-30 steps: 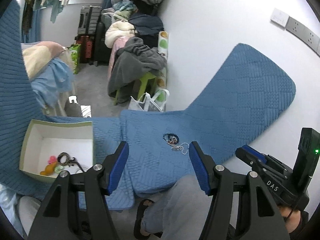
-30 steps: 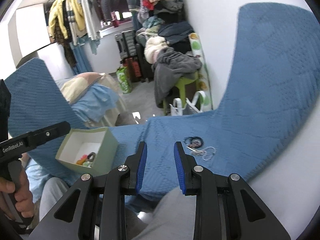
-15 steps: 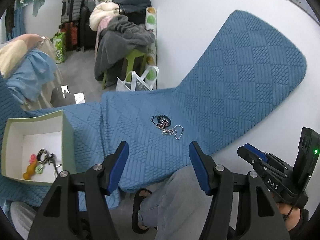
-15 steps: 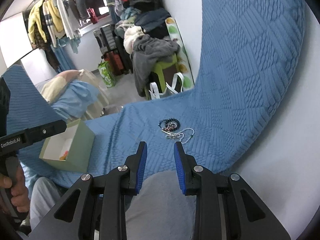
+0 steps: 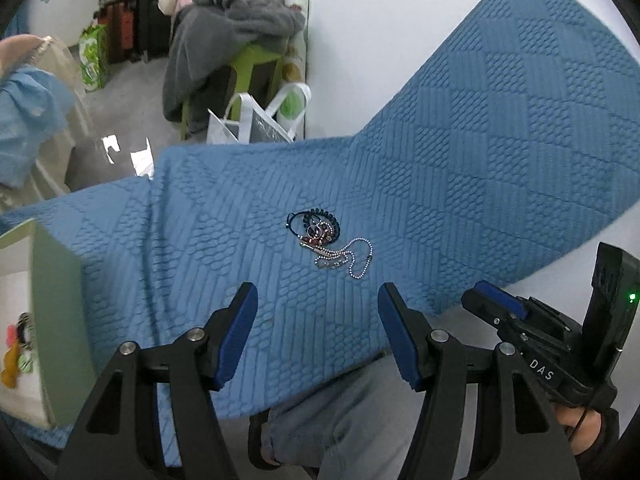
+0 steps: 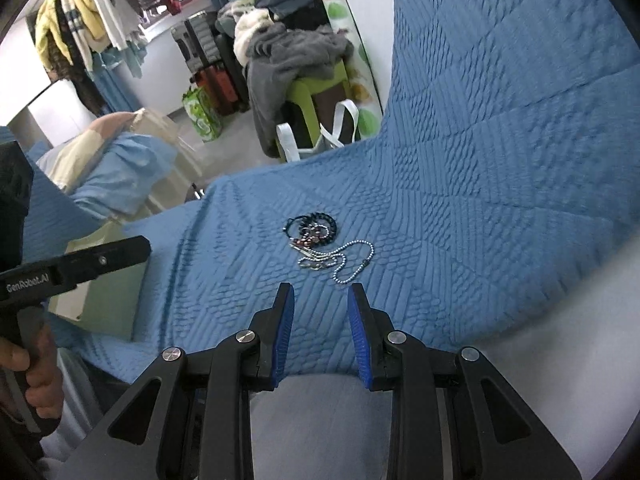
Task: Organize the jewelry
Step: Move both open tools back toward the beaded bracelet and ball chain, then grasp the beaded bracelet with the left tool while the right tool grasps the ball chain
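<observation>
At the far left of the left wrist view stands a pale green box (image 5: 60,320) with a white inside, cut off by the picture's edge; a few small colourful pieces (image 5: 16,352) lie in it, too blurred and cropped to name. In the right wrist view the same box (image 6: 100,304) is partly hidden behind the black body of the left-hand tool. A blue quilted cover (image 5: 440,184) spreads across the middle and rises up the white wall on the right. Behind it sit a green stool heaped with grey clothing (image 5: 224,36), a white bag (image 5: 256,120) and suitcases further back, none of them between the tools and the jewelry.

A small tangle of jewelry (image 5: 324,240) lies on the cover, near the middle of both views: a dark beaded bracelet (image 6: 314,226) with reddish beads against it, and a silver ball chain (image 6: 344,260) looping out to the right. How many separate pieces are knotted together cannot be told.

The left gripper (image 5: 318,336) is spread wide and holds nothing; the jewelry lies ahead of it, between the lines of its two fingers but apart from them. The right gripper (image 6: 320,328) is parted only narrowly and is also empty, with the ball chain just beyond its fingertips. A grey-trousered knee (image 6: 320,420) shows beneath both tools.
</observation>
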`<state>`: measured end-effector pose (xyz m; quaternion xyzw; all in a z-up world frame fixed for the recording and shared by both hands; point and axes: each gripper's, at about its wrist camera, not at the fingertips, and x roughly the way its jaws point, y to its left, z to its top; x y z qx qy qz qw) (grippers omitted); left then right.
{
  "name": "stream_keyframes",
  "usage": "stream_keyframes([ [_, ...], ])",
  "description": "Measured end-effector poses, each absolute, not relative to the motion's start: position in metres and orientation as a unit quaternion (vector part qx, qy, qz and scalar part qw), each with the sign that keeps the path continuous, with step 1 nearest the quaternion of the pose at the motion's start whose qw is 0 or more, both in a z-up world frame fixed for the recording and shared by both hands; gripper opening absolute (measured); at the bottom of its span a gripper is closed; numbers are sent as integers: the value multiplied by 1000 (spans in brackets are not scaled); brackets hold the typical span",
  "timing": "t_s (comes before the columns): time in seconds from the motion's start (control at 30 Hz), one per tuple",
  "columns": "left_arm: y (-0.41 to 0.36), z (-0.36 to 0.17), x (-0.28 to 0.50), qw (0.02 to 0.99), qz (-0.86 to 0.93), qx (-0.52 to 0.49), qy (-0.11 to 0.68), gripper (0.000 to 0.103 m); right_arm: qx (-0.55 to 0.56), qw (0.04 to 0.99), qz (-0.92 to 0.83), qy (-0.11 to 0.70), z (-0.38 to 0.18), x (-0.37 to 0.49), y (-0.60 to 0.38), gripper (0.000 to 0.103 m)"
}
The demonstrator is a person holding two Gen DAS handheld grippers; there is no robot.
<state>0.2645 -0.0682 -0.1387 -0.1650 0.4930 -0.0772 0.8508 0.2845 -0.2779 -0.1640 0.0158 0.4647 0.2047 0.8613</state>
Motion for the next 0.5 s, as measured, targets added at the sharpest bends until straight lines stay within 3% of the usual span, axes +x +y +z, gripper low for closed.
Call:
stream_keyframes([
  [0.37,-78,-221,344,818,-103,-179,537,56,-3,820,227,525,-232,357,-274,25],
  [0.5,-83,-241,364,809,-122,-173,548,43,-3,805,240,543,-256,376,-272,25],
])
